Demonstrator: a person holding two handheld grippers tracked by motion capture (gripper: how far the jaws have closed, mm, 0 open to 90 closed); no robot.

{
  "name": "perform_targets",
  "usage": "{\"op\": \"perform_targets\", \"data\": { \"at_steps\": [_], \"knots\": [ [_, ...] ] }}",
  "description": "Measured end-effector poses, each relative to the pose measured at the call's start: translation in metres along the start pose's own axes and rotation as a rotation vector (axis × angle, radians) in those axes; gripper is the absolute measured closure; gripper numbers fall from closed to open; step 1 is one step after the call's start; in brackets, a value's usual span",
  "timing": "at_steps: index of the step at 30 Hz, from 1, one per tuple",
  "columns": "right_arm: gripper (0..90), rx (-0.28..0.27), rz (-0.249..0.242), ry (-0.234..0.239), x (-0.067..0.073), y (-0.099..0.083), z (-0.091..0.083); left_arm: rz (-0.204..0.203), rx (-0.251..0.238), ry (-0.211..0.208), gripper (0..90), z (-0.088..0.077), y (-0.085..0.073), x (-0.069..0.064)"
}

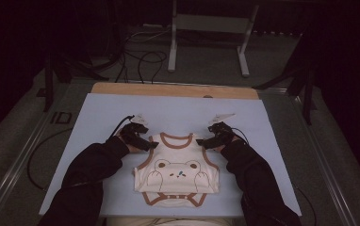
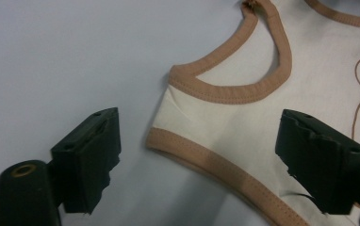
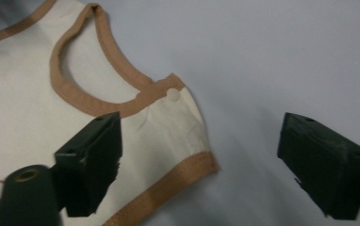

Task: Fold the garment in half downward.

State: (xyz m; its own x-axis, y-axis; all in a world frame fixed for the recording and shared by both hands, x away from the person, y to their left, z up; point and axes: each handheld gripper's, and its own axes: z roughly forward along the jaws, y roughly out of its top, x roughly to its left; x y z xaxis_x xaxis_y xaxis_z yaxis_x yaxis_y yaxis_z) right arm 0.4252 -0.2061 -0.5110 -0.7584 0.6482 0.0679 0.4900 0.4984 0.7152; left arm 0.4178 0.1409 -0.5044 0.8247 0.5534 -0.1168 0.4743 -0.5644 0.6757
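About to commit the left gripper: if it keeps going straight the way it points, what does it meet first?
Most likely the bodysuit: its shoulder strap lies between the open jaws of the left gripper, on the blue mat. Depth is hard to judge.

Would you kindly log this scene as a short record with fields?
Garment: cream baby bodysuit with brown trim and a bear print, lying flat
Surface: pale blue mat on a table
Left hand-held gripper: open, jaws astride the bodysuit's shoulder edge, pads not pressing
Right hand-held gripper: open, jaws astride the other shoulder edge, pads not pressing
Snap: on the shoulder near the right hand-held gripper
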Motion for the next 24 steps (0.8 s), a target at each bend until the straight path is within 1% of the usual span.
{"op": "perform_targets", "data": {
  "at_steps": [1,2,3,4,6,7,8,9,11,15,16,18,20,24],
  "knots": [
    [23.4,-0.003,0.001,-0.001,0.000,0.000,0.000,0.004,0.006,-0.001,20.6,0.001,0.000,0.000],
    [23.5,-0.005,-0.003,-0.008,0.000,-0.001,0.001,0.001,0.008,-0.002,22.7,0.002,0.000,0.001],
    [25.3,0.001,-0.003,-0.011,-0.001,-0.001,0.001,0.003,0.014,-0.001,22.7,0.003,-0.001,0.001],
    [29.2,0.003,-0.001,-0.008,-0.001,-0.001,0.002,0.001,0.019,0.010,23.4,0.004,-0.001,0.000],
    [31.6,0.014,-0.008,-0.006,-0.001,-0.001,0.003,-0.001,0.020,0.023,26.7,0.005,-0.001,0.000],
    [34.8,0.022,-0.011,-0.005,-0.001,-0.001,0.004,-0.006,0.018,0.020,30.1,0.006,-0.002,0.001],
    [35.8,0.027,-0.016,-0.003,-0.002,-0.001,0.005,0.001,0.023,0.029,32.0,0.006,-0.002,0.000],
    [36.1,0.032,-0.015,-0.002,-0.002,-0.002,0.006,-0.003,0.027,0.025,34.9,0.007,-0.002,0.000],
    [39.8,0.042,-0.011,0.005,-0.001,-0.002,0.008,-0.004,0.035,0.029,38.3,0.009,-0.003,-0.001],
    [45.7,0.055,-0.021,0.003,0.000,-0.002,0.011,0.001,0.048,0.049,45.7,0.013,-0.004,-0.001],
    [47.6,0.055,-0.025,-0.009,0.001,-0.002,0.011,0.001,0.047,0.050,46.4,0.013,-0.004,-0.001],
    [50.5,0.058,-0.023,-0.004,0.001,-0.002,0.011,0.004,0.054,0.057,48.1,0.013,-0.003,-0.001],
    [53.6,0.065,-0.046,-0.016,0.003,-0.001,0.012,0.012,0.058,0.071,49.6,0.014,-0.002,-0.002],
    [63.2,0.078,-0.075,-0.006,0.007,0.001,0.011,0.022,0.062,0.085,50.2,0.016,0.000,-0.003]
  ]
}}
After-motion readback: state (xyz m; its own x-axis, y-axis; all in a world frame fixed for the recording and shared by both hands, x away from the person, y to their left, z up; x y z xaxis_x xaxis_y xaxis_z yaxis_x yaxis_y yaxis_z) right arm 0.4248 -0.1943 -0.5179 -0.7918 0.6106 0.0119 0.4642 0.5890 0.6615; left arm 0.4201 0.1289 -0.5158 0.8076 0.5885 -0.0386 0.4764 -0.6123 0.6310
